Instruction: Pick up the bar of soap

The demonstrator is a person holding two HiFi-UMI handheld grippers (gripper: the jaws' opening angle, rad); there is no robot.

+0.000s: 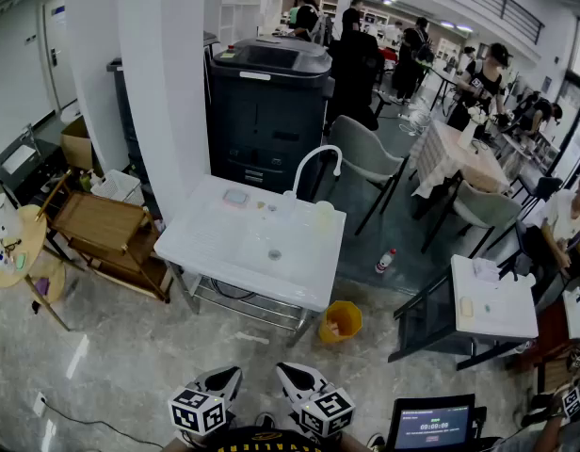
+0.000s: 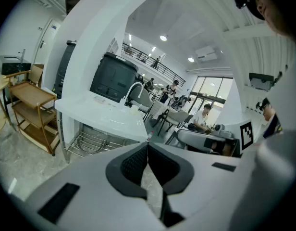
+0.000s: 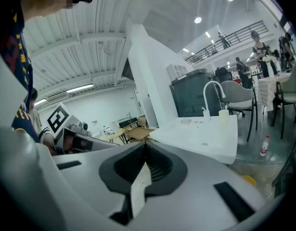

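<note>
Head view: left gripper point(image 1: 224, 380), right gripper point(image 1: 292, 378) closed; perhaps soap point(image 1: 235, 197) ahead

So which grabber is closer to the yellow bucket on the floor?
Right. The right gripper is held short of the yellow bucket, slightly to its left; the left gripper is farther left again.

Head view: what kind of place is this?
Probably an open-plan office or lab hall: a big copier stands behind a white sink, and people work at tables beyond.
</note>
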